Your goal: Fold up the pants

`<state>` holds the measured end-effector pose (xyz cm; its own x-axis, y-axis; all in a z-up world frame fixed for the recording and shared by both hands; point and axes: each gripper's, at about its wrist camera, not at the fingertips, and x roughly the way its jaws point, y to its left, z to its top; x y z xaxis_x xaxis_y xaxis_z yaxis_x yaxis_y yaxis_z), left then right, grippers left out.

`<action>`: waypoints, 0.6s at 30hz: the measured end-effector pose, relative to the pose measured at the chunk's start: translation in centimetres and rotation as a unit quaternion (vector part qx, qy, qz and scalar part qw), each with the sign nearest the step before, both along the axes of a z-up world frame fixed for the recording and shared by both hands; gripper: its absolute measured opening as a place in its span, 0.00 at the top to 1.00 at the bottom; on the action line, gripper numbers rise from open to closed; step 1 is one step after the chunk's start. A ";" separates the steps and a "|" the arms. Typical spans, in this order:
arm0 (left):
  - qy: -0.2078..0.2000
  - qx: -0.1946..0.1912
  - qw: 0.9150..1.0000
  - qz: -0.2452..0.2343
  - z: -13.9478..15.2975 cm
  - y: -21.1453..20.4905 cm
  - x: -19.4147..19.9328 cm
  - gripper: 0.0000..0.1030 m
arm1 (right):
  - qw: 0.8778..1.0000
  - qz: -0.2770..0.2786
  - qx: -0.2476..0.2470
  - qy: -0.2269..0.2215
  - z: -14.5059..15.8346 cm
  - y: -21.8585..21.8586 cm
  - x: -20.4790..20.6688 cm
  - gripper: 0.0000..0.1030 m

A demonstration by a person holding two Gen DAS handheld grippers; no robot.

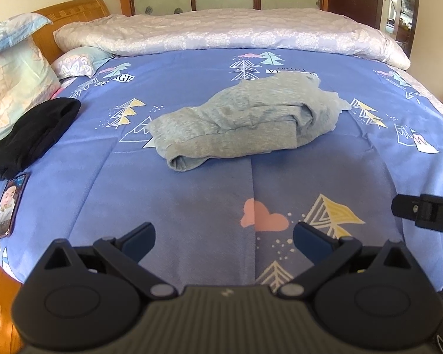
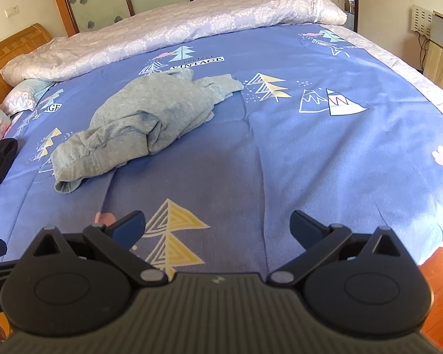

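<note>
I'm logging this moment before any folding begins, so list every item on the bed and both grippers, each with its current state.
grey pants: crumpled heap, unfolded, untouched
left gripper: open, empty, short of the pants
right gripper: open, empty
black garment: bunched at the bed's edge
phone: lying flat, screen lit
quilt: rolled along the far side

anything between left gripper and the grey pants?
Nothing but bare blue bedsheet between the open left gripper and the crumpled grey pants, clear in the left wrist view. The black garment and phone lie off to the left.
</note>
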<state>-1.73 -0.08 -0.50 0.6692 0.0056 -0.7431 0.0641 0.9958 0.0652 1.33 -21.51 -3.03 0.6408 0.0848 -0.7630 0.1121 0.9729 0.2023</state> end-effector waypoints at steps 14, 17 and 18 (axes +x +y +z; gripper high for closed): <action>0.011 0.003 1.000 -0.005 0.0 -0.3 -0.3 0.00 | 0.999 0.016 0.035 -0.012 0.2 0.1 -0.2 0.00; 0.009 0.012 1.000 0.001 0.2 -0.2 0.2 0.00 | 0.999 0.019 0.044 -0.006 -0.1 0.0 -0.1 0.00; 0.007 0.015 1.000 0.001 0.3 -0.2 0.3 0.00 | 0.999 0.019 0.046 -0.004 -0.2 -0.1 -0.1 0.00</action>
<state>-1.43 -0.30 -0.20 0.6587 0.0286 -0.7519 0.0635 0.9936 0.0935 1.23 -21.61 -3.22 0.6414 0.1795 -0.7459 0.0728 0.9536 0.2921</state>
